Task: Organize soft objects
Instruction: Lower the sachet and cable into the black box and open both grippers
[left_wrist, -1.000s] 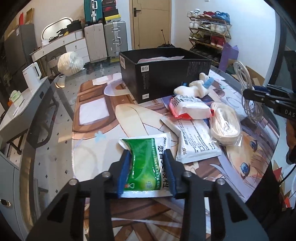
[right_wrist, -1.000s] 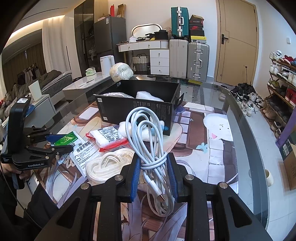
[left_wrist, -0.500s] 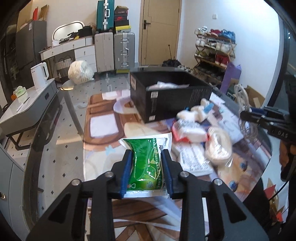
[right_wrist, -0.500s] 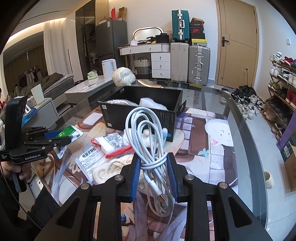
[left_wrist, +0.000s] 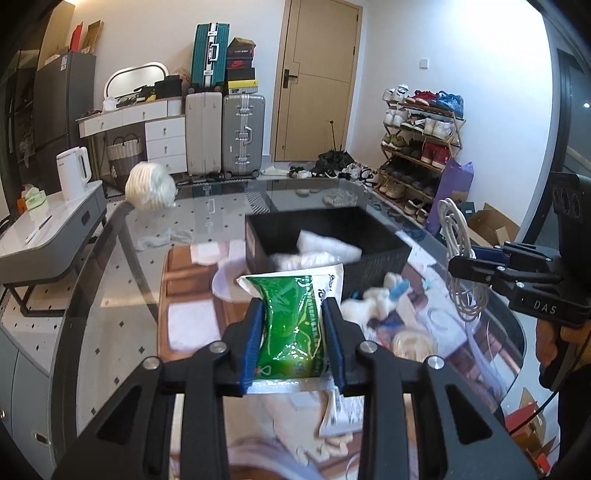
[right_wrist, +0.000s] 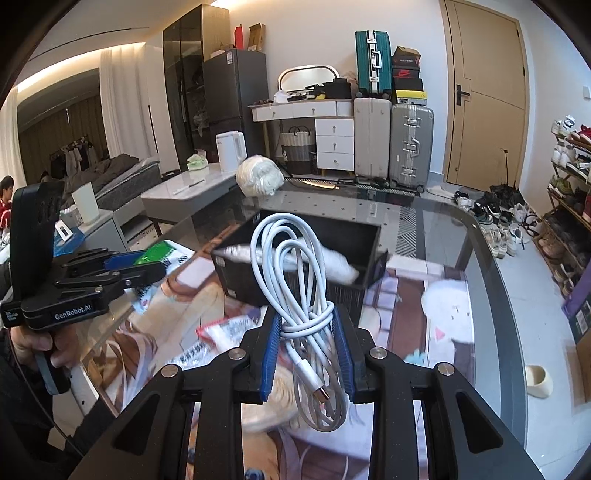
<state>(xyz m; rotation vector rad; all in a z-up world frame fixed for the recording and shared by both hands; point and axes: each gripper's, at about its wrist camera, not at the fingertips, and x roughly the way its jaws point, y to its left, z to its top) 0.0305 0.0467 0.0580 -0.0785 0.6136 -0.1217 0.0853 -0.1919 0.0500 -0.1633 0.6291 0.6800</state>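
Left gripper (left_wrist: 293, 339) jaws clenched on green packet (left_wrist: 291, 332), held in air above table; black box (left_wrist: 328, 240) at 12 o'clock beyond it. Right gripper (right_wrist: 306, 354) jaws clamped on coiled white cable (right_wrist: 295, 288), loops sticking up, USB plug hanging at 6 o'clock. Blurred white pouches on glass table (right_wrist: 461, 258) below

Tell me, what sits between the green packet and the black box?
In the left wrist view, nothing: green packet, held in the left tool, overlaps black box.

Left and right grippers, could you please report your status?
Left gripper shut on green packet, raised. Right gripper shut on white cable. Black box ahead, partly filled. Path looks clear.
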